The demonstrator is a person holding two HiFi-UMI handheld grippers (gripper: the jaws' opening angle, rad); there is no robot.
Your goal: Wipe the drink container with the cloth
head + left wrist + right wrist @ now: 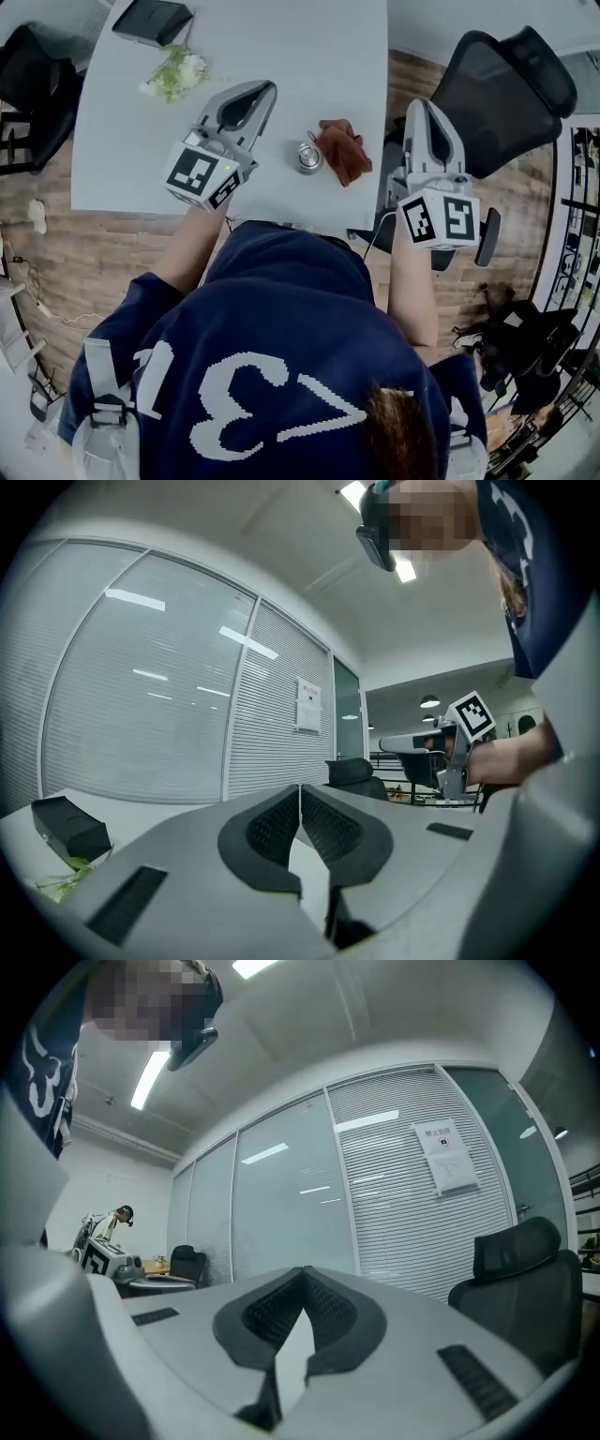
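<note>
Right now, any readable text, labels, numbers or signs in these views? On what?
"31": large white numerals on the navy shirt, seen upside down; the strokes beside them are unclear.
Wall notice on the blinds: print too small to read.
Marker cubes: square patterns only, no characters.
Black box, drink container, cloth: no readable text.

A pale table (309, 56) stands on a wood-plank floor (103, 253). Near its front edge sits a metal drink container (309, 156), with a crumpled rust-brown cloth (343, 150) just beside it. Towards the far left corner lie a black box (152, 21) and a green-white leafy bunch (174, 75)
</note>
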